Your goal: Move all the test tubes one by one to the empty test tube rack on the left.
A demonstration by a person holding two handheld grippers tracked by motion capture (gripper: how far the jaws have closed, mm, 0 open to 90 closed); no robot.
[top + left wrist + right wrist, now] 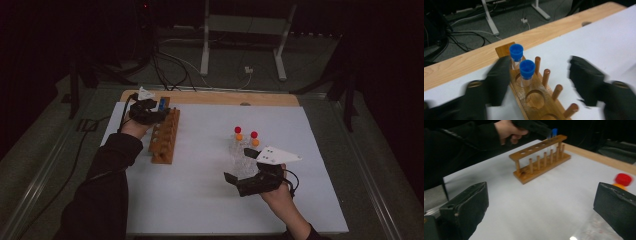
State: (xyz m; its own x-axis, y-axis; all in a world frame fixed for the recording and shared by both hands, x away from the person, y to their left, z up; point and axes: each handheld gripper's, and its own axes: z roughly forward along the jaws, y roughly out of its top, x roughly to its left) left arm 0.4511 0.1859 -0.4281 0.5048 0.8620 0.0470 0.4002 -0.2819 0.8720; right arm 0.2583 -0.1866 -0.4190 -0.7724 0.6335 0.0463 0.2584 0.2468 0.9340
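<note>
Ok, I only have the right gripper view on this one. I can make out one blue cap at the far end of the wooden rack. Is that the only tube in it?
Observer: No. The left gripper view shows two blue-capped tubes standing in the rack, in its two end holes.
Operator: Is the left gripper clamped on one?
Observer: No. The left gripper is open, one jaw on each side of the rack, and neither tube is squeezed.
Operator: And the red cap by my right jaw?
Observer: The high view shows two red caps and two orange caps there, on clear tubes just beyond the open right gripper.
</note>
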